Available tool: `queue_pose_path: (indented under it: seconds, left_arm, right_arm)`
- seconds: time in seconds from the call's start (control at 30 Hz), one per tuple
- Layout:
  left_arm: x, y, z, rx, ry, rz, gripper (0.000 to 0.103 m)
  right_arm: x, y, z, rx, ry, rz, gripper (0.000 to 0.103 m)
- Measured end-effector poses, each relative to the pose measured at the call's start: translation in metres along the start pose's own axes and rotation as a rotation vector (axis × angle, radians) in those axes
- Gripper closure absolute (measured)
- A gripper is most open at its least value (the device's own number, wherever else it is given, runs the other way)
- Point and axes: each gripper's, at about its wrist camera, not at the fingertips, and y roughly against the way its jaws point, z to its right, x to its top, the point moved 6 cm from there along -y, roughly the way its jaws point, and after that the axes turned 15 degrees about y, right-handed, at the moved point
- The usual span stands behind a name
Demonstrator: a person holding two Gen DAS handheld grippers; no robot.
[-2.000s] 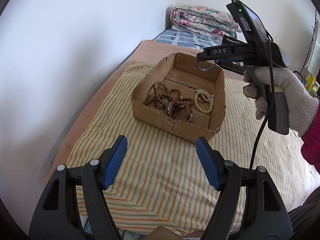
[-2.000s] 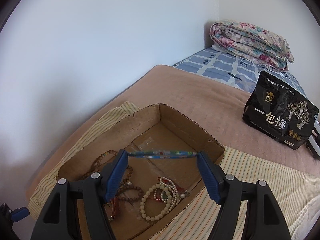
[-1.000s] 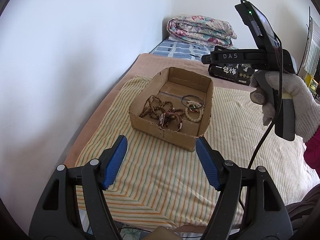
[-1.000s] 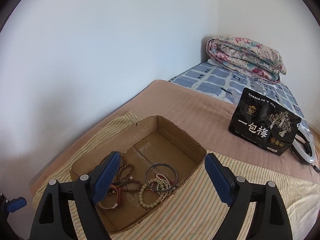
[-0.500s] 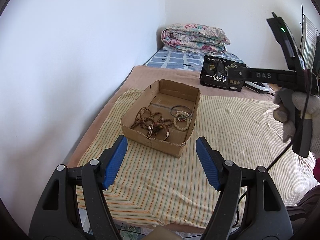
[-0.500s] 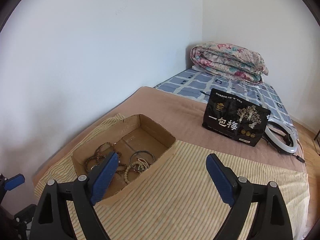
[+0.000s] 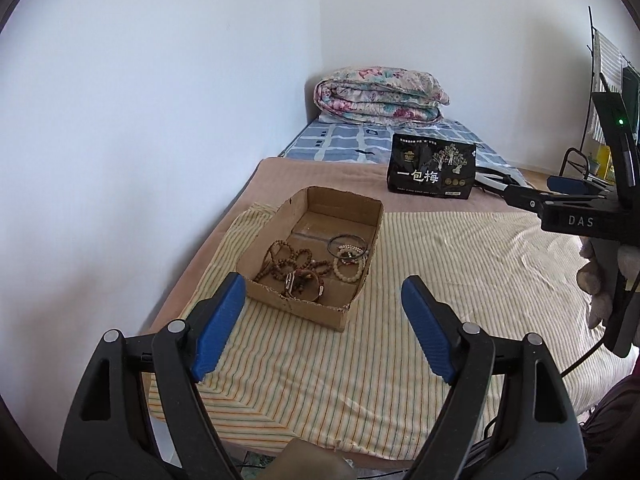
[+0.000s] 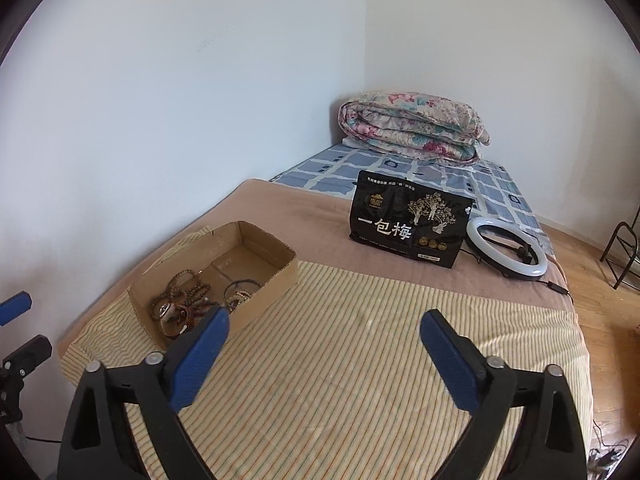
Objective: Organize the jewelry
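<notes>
Jewelry: a dark bangle (image 7: 347, 241), a pale bead bracelet (image 7: 349, 269), brown bead strings (image 7: 289, 261) and a brown strap piece with a metal clasp (image 7: 305, 282) all lie loose on the floor of the cardboard box (image 7: 362, 212).
Cardboard box: open-topped and shallow with a ragged near edge, it sits on the striped cloth (image 7: 460, 272) near the wall side of the bed; the right wrist view shows it at lower left (image 8: 285, 277).
Striped cloth: yellow with thin coloured lines, spread over a tan blanket (image 8: 280, 216).
Left hand-held gripper (image 7: 323, 328): blue pads stand wide apart and the jaws are opening; nothing lies between them. It hangs above the near part of the cloth, apart from the box.
Right hand-held gripper (image 8: 322, 356): jaws very wide and opening, with only bare cloth showing between the pads. In the left wrist view its black body marked DAS (image 7: 576, 216) shows at the right edge, carried by a grey-gloved hand (image 7: 596, 284).
Black snack bag (image 8: 408, 224): stands upright on the tan blanket, well beyond the box.
Ring light (image 8: 506, 254): lies flat just beside the bag, its cable trailing to the bed edge.
Folded floral quilt (image 8: 412, 124): stacked at the far corner on a blue checked sheet (image 8: 496, 188).
</notes>
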Motion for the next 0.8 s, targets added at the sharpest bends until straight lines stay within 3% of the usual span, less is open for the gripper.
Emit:
queue_pose_path:
  seconds: [0.13,0.23,0.8]
  left_arm:
    - [0.002,0.007,0.003,0.000,-0.001,0.007,0.018]
    - [0.003,0.013,0.005,0.002,-0.006,0.026,0.006]
    - [0.006,0.023,0.005,0.030,-0.011,0.052,0.005]
  right_arm:
    - [-0.004,0.017,-0.004,-0.012,0.015,0.013,0.000]
    - [-0.005,0.026,-0.006,-0.016,0.010,0.021,0.000]
    - [-0.018,0.033,-0.005,-0.047,-0.005,-0.005,0.000]
